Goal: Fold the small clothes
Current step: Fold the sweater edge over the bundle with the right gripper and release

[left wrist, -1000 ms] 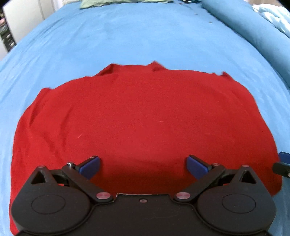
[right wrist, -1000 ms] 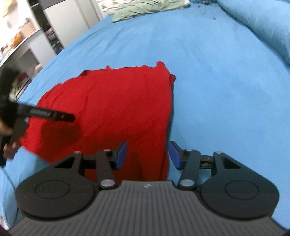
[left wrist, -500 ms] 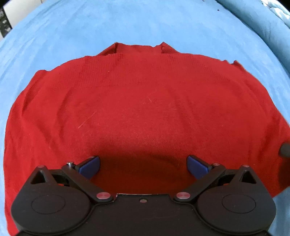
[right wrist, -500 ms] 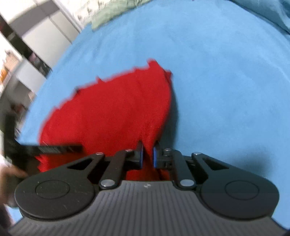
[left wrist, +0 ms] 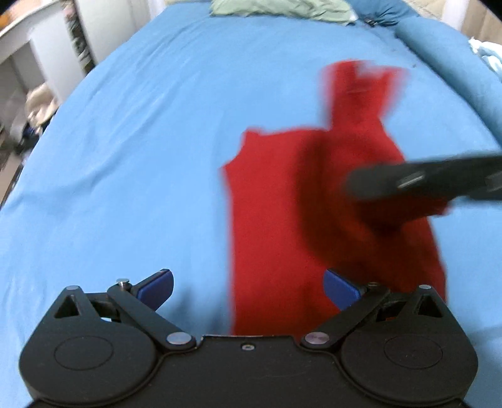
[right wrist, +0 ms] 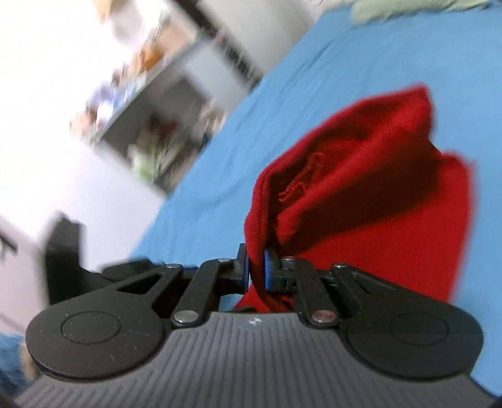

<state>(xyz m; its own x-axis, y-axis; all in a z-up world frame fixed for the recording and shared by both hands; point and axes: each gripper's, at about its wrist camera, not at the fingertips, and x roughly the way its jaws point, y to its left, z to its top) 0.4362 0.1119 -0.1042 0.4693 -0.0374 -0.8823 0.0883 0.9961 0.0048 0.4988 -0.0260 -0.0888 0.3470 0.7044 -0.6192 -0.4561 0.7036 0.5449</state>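
A red knit garment (left wrist: 282,201) lies on the blue bed sheet (left wrist: 141,141), its right side lifted and doubled over the rest. My right gripper (right wrist: 255,270) is shut on the garment's edge (right wrist: 345,175) and holds it up above the bed; it shows in the left wrist view as a blurred black bar (left wrist: 439,182) over the cloth. My left gripper (left wrist: 248,288) is open and empty, low over the sheet at the garment's near left edge, one fingertip on each side of that edge.
A green cloth (left wrist: 282,8) lies at the far end of the bed. A blue rolled duvet (left wrist: 455,62) runs along the right side. White shelves and furniture (left wrist: 47,62) stand beyond the bed's left edge.
My right gripper has lifted the garment's right edge and carried it leftward over the rest. My left gripper has pulled back and to the left, off the middle of the cloth.
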